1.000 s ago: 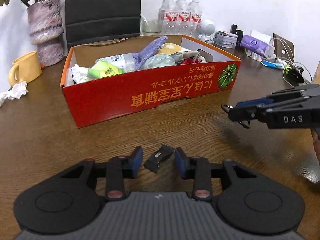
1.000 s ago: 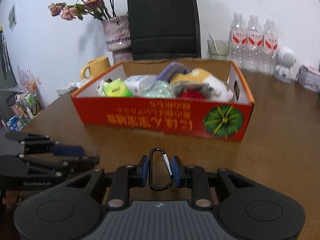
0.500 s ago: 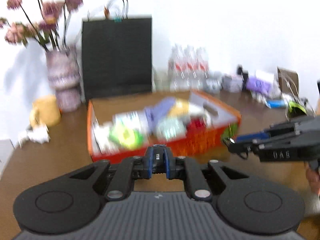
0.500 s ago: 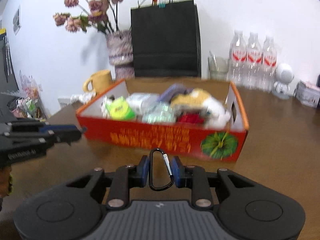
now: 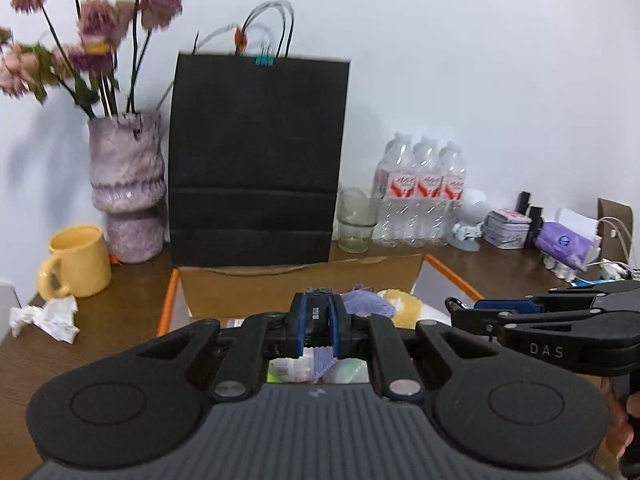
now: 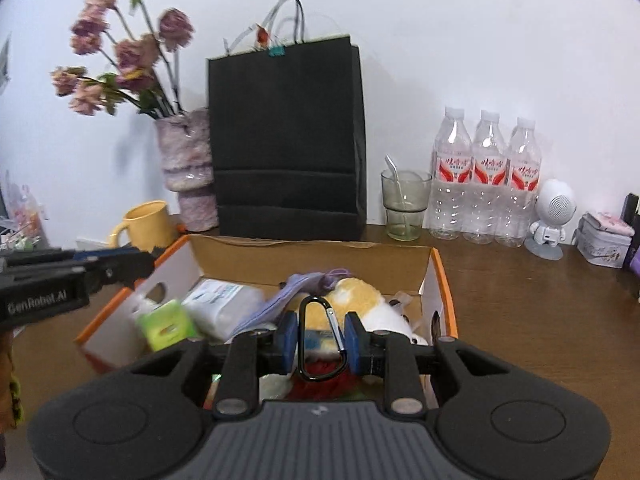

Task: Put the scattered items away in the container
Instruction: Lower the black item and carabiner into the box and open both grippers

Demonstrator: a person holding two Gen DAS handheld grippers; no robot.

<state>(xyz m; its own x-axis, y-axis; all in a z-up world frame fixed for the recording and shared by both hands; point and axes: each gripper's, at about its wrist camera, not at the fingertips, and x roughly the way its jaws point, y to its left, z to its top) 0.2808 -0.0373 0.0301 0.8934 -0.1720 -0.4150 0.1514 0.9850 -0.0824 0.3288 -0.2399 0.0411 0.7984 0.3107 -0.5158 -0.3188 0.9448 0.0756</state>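
Observation:
The orange cardboard box (image 6: 442,276) lies open below both grippers, holding a yellow and white plush toy (image 6: 360,292), a purple cloth (image 6: 296,284), a green packet (image 6: 164,324) and a white pack (image 6: 224,300). My left gripper (image 5: 318,322) is shut on a small black packet (image 5: 316,312) and hovers over the box's (image 5: 452,276) near side. My right gripper (image 6: 322,340) is shut on a black carabiner (image 6: 306,336), above the plush toy. Each gripper shows side-on in the other's view: the right gripper (image 5: 460,314) and the left gripper (image 6: 140,266).
Behind the box stand a black paper bag (image 5: 256,160), a purple vase with flowers (image 5: 126,184), a glass (image 6: 404,204) and three water bottles (image 6: 484,184). A yellow mug (image 5: 76,260) and crumpled paper (image 5: 48,318) lie left. A white robot figure (image 6: 550,216), a tin (image 6: 602,240) and cables (image 5: 608,268) sit right.
My left gripper shut on the black packet and lifted it off the table. Both grippers rose and moved forward until they hung over the box, the right one still holding the carabiner.

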